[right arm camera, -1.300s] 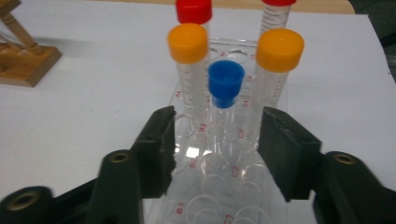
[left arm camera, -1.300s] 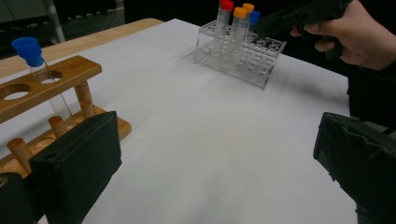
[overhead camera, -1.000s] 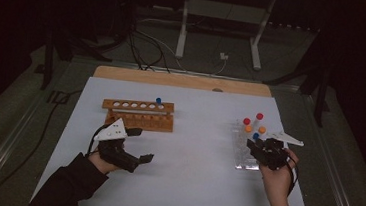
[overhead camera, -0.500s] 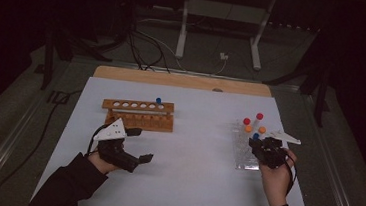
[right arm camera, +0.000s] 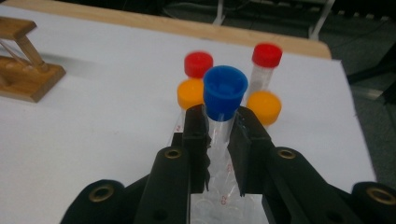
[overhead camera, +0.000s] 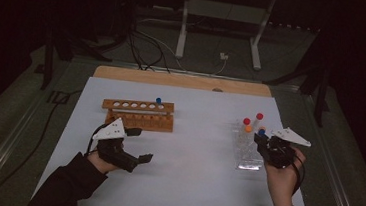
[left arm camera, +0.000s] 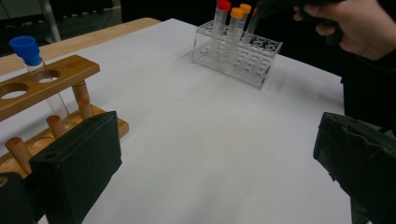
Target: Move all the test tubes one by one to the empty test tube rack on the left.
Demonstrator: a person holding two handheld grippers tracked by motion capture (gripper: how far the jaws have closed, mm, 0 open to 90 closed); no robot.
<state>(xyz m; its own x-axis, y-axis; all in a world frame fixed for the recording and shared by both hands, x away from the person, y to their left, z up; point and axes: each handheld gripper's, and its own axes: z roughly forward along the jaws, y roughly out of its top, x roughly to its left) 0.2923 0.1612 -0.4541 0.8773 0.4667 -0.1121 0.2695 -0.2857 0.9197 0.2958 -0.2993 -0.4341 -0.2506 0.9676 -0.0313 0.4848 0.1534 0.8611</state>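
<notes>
The right hand-held gripper [right arm camera: 218, 140] pinches a blue-capped tube [right arm camera: 223, 100] just below its cap, over the clear rack [left arm camera: 236, 56] where red- and orange-capped tubes stand, apparently to carry it to the wooden rack [overhead camera: 138, 114], which holds one blue-capped tube already. The left hand-held gripper [overhead camera: 137, 144], jaws spread and empty, rests on the counter [overhead camera: 189, 184] beside that rack, likely to steady it.

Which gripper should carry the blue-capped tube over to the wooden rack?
Right. The right gripper is shut on the blue-capped clear tube above the clear plastic rack. The left gripper is open beside the wooden rack, holding nothing.
</notes>
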